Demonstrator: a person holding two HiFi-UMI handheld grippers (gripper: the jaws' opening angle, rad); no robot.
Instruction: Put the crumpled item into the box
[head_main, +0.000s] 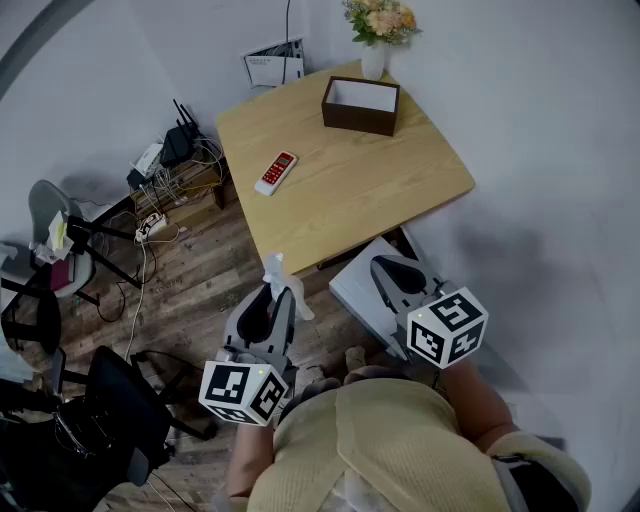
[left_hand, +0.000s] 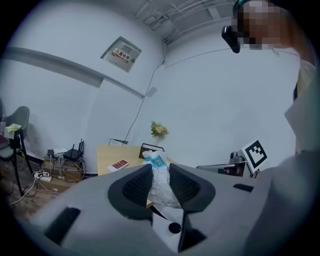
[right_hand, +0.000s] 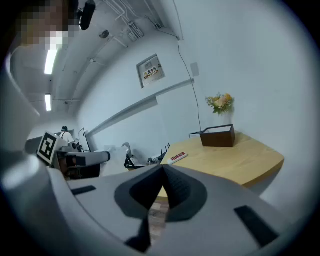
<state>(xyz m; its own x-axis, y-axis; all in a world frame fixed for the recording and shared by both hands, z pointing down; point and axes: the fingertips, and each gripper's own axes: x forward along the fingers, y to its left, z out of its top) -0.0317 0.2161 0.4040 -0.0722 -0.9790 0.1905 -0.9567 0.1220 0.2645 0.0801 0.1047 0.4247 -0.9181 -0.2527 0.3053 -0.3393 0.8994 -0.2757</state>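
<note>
The left gripper (left_hand: 160, 174) is clamped on the crumpled item (left_hand: 157, 162) — a white wad with blue print, squeezed between the two dark pads (left_hand: 137, 187), its top poking out past the tips. The jaws stand partly apart, only as wide as the wad lets them. In the head view this gripper hangs over the wooden floor (head_main: 200, 300), just short of the near corner of the worktop (head_main: 370, 190), so the crumpled item is off the worktop and well apart from the box (head_main: 358, 122).

The right gripper (right_hand: 162, 169) has its jaw tips together with nothing between them. It is held beside the left one, near the worktop's near edge.

The box — dark brown, open-topped, pale inside — stands at the far end of the worktop, just beside a vase of flowers (head_main: 376, 45). A red and white remote (head_main: 277, 172) lies near the worktop's left edge, between the box and the two grippers.
</note>
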